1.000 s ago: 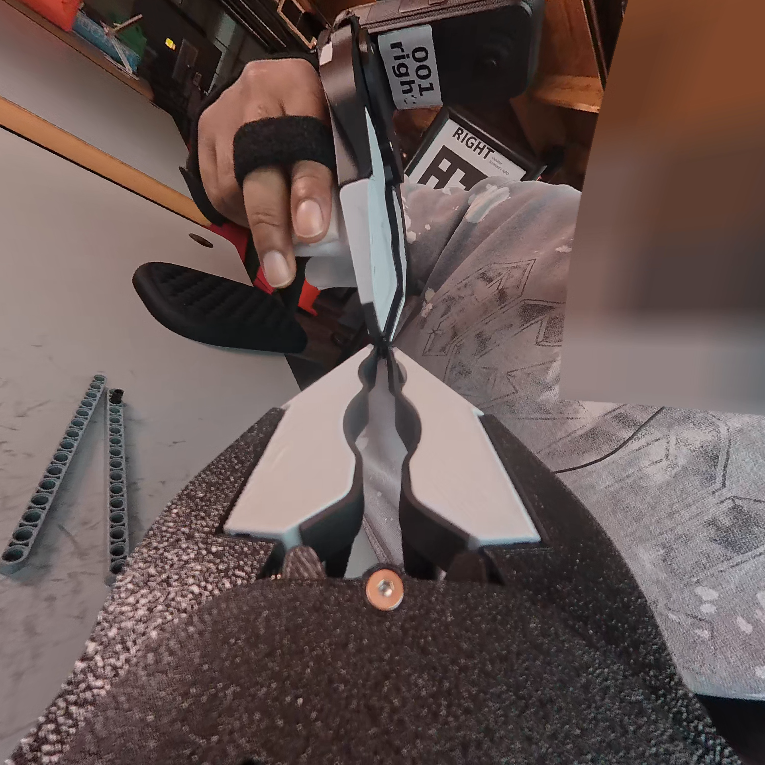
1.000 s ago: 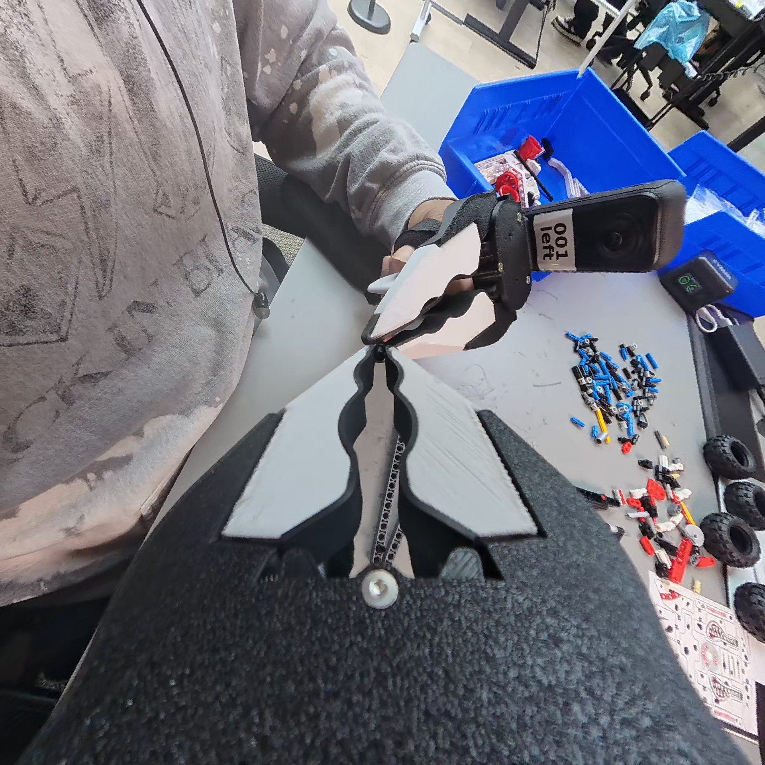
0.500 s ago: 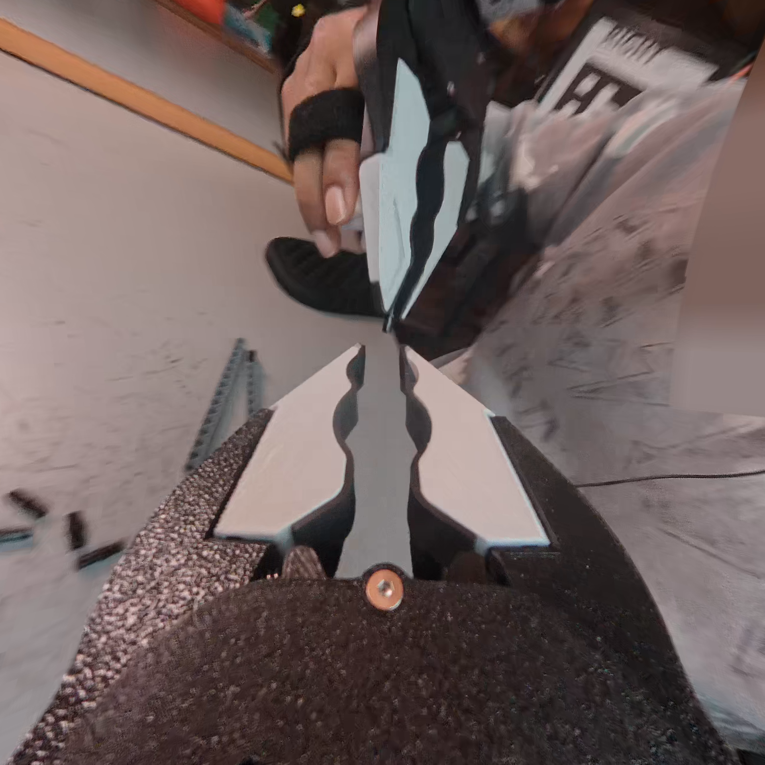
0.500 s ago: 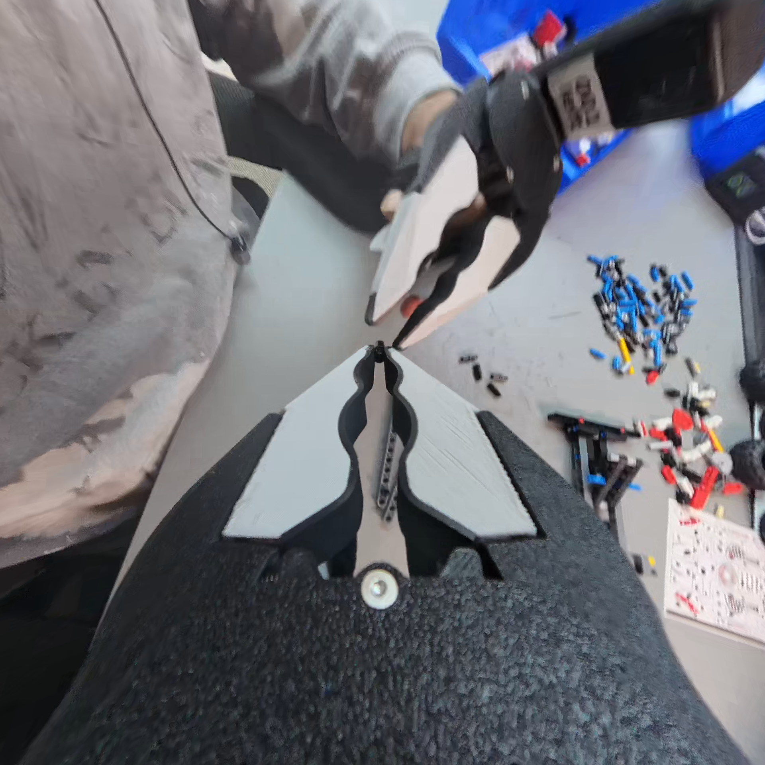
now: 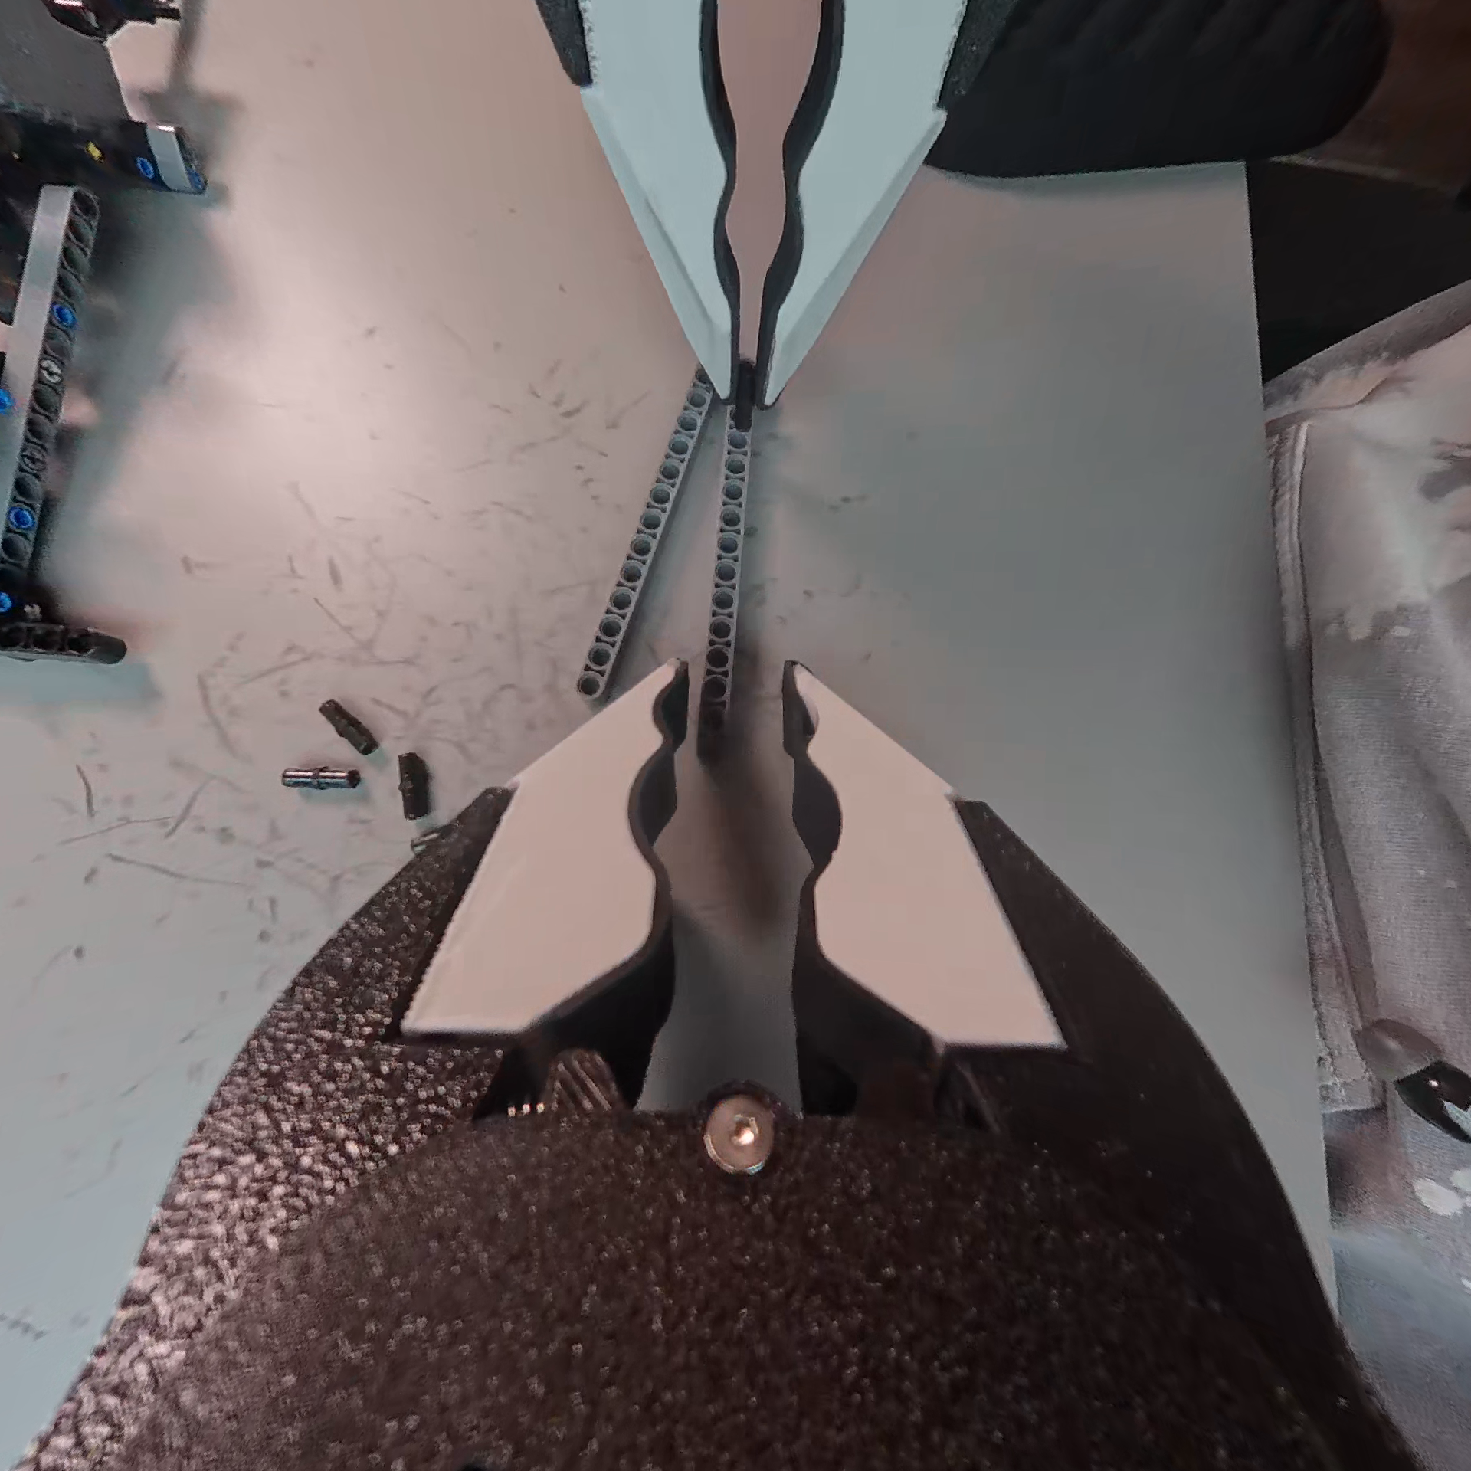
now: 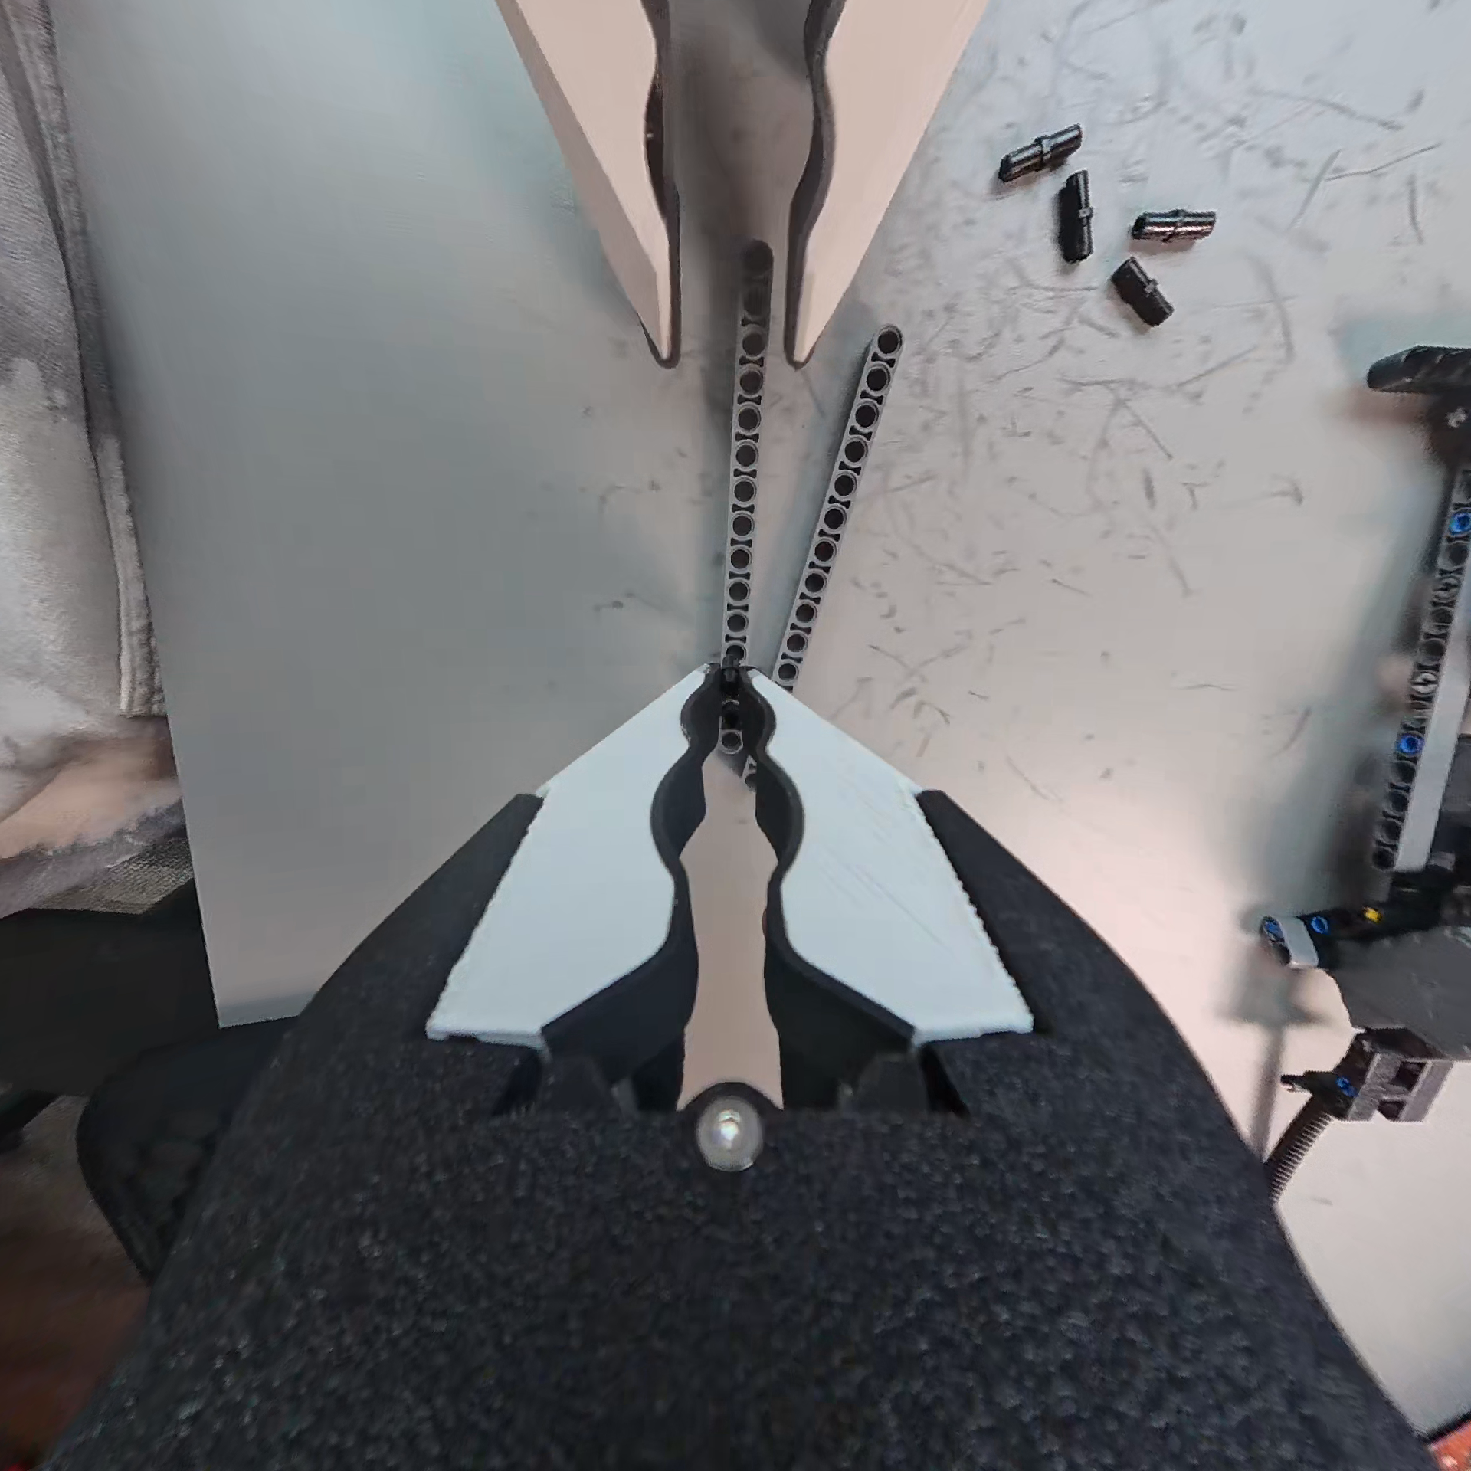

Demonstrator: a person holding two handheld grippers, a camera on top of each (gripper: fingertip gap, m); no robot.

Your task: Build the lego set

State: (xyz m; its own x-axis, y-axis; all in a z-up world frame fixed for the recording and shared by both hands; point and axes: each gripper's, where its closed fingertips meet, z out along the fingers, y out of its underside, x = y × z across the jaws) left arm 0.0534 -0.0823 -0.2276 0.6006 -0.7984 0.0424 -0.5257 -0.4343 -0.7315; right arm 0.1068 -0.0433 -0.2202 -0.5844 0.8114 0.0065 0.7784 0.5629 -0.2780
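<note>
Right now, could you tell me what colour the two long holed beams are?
Light grey beams, clearest in the right wrist view.

The counter (image 5: pixel 1035 557) is shown in pale grey, marked with fine dark scratches. Two long beams (image 6: pixel 744 477) are seen in light grey, patterned with a single row of round holes. A small black pin (image 5: pixel 743 390) is seen at the tips of the right gripper (image 6: pixel 728 676). Loose pins (image 6: pixel 1074 215) are rendered in black. The fingers (image 6: pixel 860 875) of both grippers are presented in white with black wavy inner edges; the bodies are finished in black, speckled foam. The partial assembly (image 6: pixel 1425 676) is coloured dark grey and black, with blue pins. A mottled grey garment (image 5: pixel 1385 637) is seen at the edge.
</note>
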